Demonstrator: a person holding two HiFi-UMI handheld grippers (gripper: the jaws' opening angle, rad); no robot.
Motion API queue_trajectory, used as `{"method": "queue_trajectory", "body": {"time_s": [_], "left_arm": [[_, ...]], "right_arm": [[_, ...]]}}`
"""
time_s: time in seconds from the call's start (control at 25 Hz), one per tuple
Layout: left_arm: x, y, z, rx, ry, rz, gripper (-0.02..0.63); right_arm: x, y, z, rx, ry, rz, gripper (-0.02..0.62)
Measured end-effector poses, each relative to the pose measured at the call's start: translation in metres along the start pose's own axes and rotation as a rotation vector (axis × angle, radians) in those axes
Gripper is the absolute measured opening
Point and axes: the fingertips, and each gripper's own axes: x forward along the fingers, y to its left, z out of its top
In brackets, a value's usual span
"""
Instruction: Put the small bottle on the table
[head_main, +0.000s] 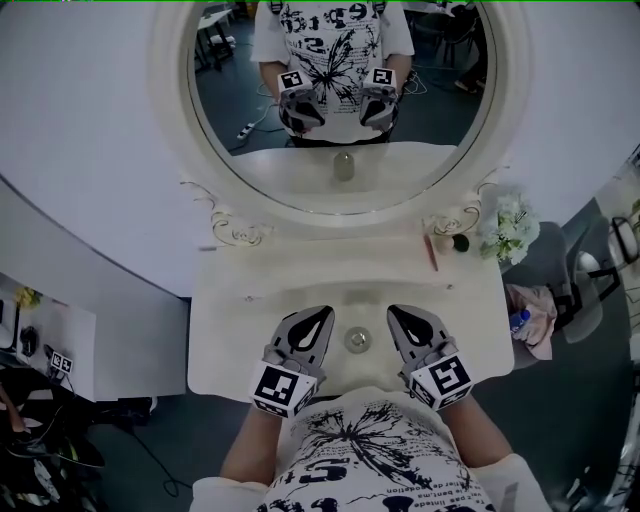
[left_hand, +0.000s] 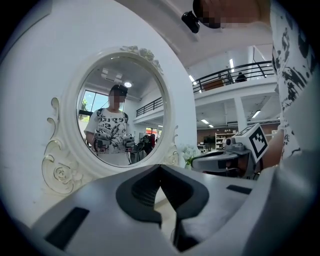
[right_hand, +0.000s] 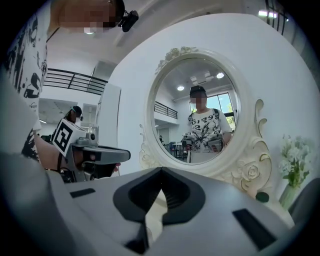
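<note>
The small clear bottle (head_main: 357, 340) stands upright on the white dressing table (head_main: 230, 340), near its front edge. My two grippers flank it, neither one touching it. The left gripper (head_main: 326, 312) is just left of the bottle, shut and empty. To the bottle's right, the right gripper (head_main: 392, 310) is likewise shut with nothing in it. In the left gripper view the closed jaws (left_hand: 160, 166) point at the mirror, with the right gripper (left_hand: 235, 155) beside them. The right gripper view shows its closed jaws (right_hand: 161, 169) and the left gripper (right_hand: 92, 155). The jaws hide the bottle in both gripper views.
A round white-framed mirror (head_main: 340, 100) rises at the table's back and reflects the person and both grippers. A vase of white flowers (head_main: 510, 228), a dark green ball (head_main: 461, 242) and a red pencil (head_main: 431, 250) sit at the back right. Pink cloth (head_main: 535, 312) lies beyond the right edge.
</note>
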Motion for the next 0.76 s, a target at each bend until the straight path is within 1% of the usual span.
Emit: {"method": "queue_trajectory", "body": {"time_s": [0.2, 0.4, 0.76], "left_arm": [[-0.0012, 0.0027, -0.0012, -0.005, -0.003, -0.001, 0.02], [-0.0022, 0.0038, 0.0008, -0.017, -0.012, -0.01, 0.02], [0.0004, 0.0033, 0.0007, -0.009, -0.013, -0.008, 0.02]], "right_arm": [[0.006, 0.0028, 0.0015, -0.026, -0.004, -0.002, 0.017], [0.0062, 0.0048, -0.001, -0.015, -0.001, -0.014, 0.017], [0.0065, 0.0016, -0.005, -0.001, 0.006, -0.029, 0.017]]}}
